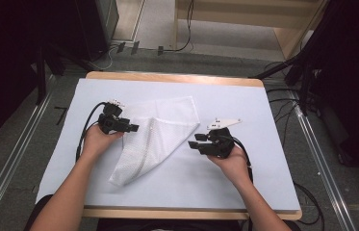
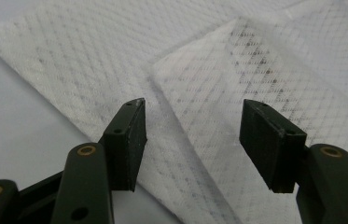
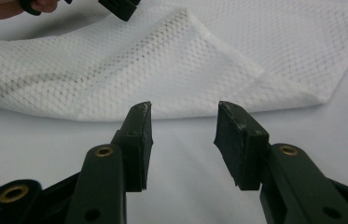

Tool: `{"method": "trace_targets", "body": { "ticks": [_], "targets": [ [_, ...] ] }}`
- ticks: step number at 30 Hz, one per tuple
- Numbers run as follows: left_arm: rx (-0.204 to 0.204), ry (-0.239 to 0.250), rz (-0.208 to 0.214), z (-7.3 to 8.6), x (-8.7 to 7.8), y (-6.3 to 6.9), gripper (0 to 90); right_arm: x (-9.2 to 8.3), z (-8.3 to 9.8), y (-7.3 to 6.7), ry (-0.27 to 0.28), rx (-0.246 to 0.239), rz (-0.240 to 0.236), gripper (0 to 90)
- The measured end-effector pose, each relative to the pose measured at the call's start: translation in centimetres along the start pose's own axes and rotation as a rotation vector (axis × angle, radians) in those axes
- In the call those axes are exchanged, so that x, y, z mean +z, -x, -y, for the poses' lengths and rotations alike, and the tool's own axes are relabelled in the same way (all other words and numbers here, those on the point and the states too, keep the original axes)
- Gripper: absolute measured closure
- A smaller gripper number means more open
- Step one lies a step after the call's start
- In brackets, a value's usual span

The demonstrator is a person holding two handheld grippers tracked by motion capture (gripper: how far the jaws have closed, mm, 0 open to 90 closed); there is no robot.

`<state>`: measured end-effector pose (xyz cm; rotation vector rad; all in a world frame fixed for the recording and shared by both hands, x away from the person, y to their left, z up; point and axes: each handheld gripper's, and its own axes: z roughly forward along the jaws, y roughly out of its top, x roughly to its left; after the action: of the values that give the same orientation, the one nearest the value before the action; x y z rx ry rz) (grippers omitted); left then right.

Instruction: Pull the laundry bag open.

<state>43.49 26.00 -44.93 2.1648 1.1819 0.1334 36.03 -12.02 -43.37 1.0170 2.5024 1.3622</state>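
A white mesh cloth (image 1: 160, 130) lies folded over on the pale blue table cover (image 1: 244, 183), one corner turned down toward the front. My left gripper (image 1: 134, 128) hovers at the cloth's left edge, jaws open, nothing between them; the left gripper view has the mesh (image 2: 237, 84) just under the tips (image 2: 192, 122). My right gripper (image 1: 194, 140) stands open to the right of the cloth, a short way off it, pointing at it. In the right gripper view the folded cloth (image 3: 185, 60) lies beyond the empty open jaws (image 3: 184, 122), and the left gripper (image 3: 118, 7) is at the top.
The wooden table edge (image 1: 172, 77) runs along the back. Cables trail from both grippers across the cover. Beyond the table are a grey floor, cables and a wooden frame (image 1: 283, 21). Metal rails (image 1: 13, 159) flank the table on both sides.
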Motion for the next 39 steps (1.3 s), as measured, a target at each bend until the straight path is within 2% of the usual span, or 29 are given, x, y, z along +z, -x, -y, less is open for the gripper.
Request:
{"method": "trace_targets", "body": {
  "ticks": [1, 3, 4, 8, 11, 16, 18, 19, 20, 24, 27, 29, 30, 32, 39],
  "targets": [
    [0.000, 0.008, -0.003, 0.1, 0.1, 0.1, 43.2, 0.0, 0.0, 0.2, -0.008, 0.009, 0.009, 57.4],
    [0.040, 0.011, -0.018, 0.3, 0.1, 0.3, 44.7, 0.1, 0.1, 0.5, -0.007, 0.011, 0.018, 57.4],
    [0.068, 0.004, -0.035, 0.3, 0.1, 0.5, 47.0, 0.0, 0.1, 0.6, -0.010, 0.018, 0.025, 57.4],
    [0.117, -0.004, -0.065, 0.3, 0.2, 1.2, 58.9, -0.3, 0.2, 1.4, -0.002, 0.047, 0.047, 57.4],
    [0.133, -0.006, -0.084, 0.3, 0.3, 1.4, 68.4, -0.5, 0.2, 1.9, 0.001, 0.058, 0.060, 57.5],
    [0.116, 0.005, -0.094, 0.4, 0.5, 1.4, 78.9, -0.4, 0.3, 2.2, -0.005, 0.068, 0.067, 57.7],
    [0.102, 0.013, -0.086, 0.4, 0.5, 1.3, 82.6, -0.3, 0.3, 2.1, -0.008, 0.066, 0.067, 57.6],
    [0.078, 0.020, -0.059, 0.5, 0.6, 1.3, 87.7, -0.3, 0.3, 2.1, -0.010, 0.064, 0.066, 57.6],
    [0.067, 0.022, -0.054, 0.5, 0.6, 1.2, 90.0, -0.3, 0.3, 2.1, -0.010, 0.064, 0.067, 57.6],
    [0.033, 0.003, -0.045, 0.2, 0.5, 1.1, 90.0, -0.2, 0.3, 2.2, -0.012, 0.072, 0.069, 57.7],
    [0.003, 0.023, 0.002, -0.1, 0.1, 1.2, 90.0, -0.3, 0.4, 2.4, -0.014, 0.077, 0.070, 57.8],
    [0.022, 0.047, 0.009, -0.4, -0.6, 1.7, 90.0, -0.3, 0.4, 2.5, -0.011, 0.079, 0.074, 57.9],
    [0.024, 0.066, 0.026, -0.6, -1.0, 2.1, 90.0, -0.4, 0.4, 2.6, -0.010, 0.079, 0.077, 57.9],
    [0.030, 0.080, 0.048, -0.9, -1.5, 2.7, 90.0, -0.5, 0.4, 2.8, -0.009, 0.085, 0.079, 58.0],
    [0.094, 0.120, 0.089, -1.8, -3.3, 5.7, 90.0, -0.8, 0.4, 3.4, -0.007, 0.100, 0.098, 58.5]
  ]
}}
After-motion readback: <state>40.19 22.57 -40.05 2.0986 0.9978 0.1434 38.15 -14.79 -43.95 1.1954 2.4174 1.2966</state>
